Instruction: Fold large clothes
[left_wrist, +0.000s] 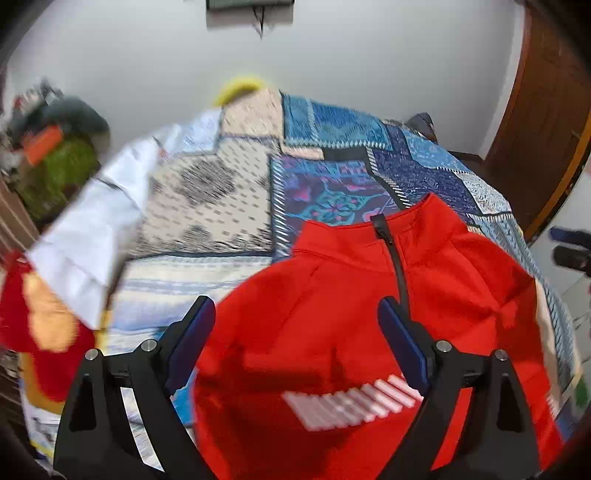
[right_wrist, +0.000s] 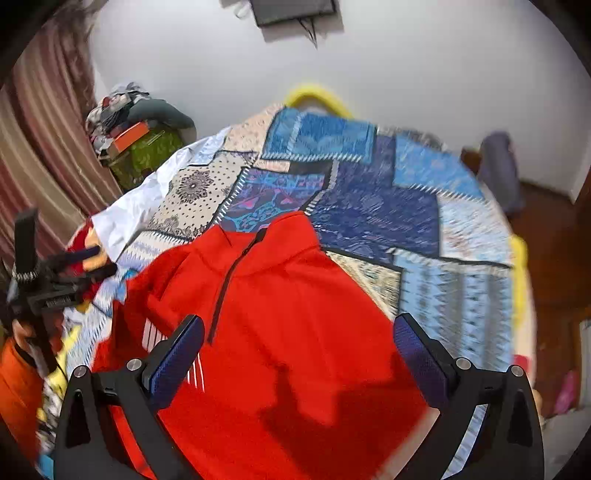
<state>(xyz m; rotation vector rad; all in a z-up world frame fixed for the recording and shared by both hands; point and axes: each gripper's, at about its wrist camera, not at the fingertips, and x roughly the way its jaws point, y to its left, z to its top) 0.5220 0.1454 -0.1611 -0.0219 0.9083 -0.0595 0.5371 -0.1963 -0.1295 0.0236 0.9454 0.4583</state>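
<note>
Red pullover, zip-necked with a white striped mark on its chest, lies spread on the patchwork bedspread and fills the lower centre of both wrist views, collar toward the upper part of the frame. Left tool hangs above the chest with its jaws spread wide and nothing between them; right tool is likewise wide open over the garment's other half, gripping nothing. Folding looks barely begun, since the body lies flat and no edge is turned over. White cloth sits at the left of the frame beside a red and orange heap, near enough that a sweep of the left tool could drag it into the fold. A shallow pinch might catch only the top layer, so the back would lag and bunch. Closing on the zip rather than cloth could let the hold slip. Uneven lifting between the two sides would skew the crease.
</note>
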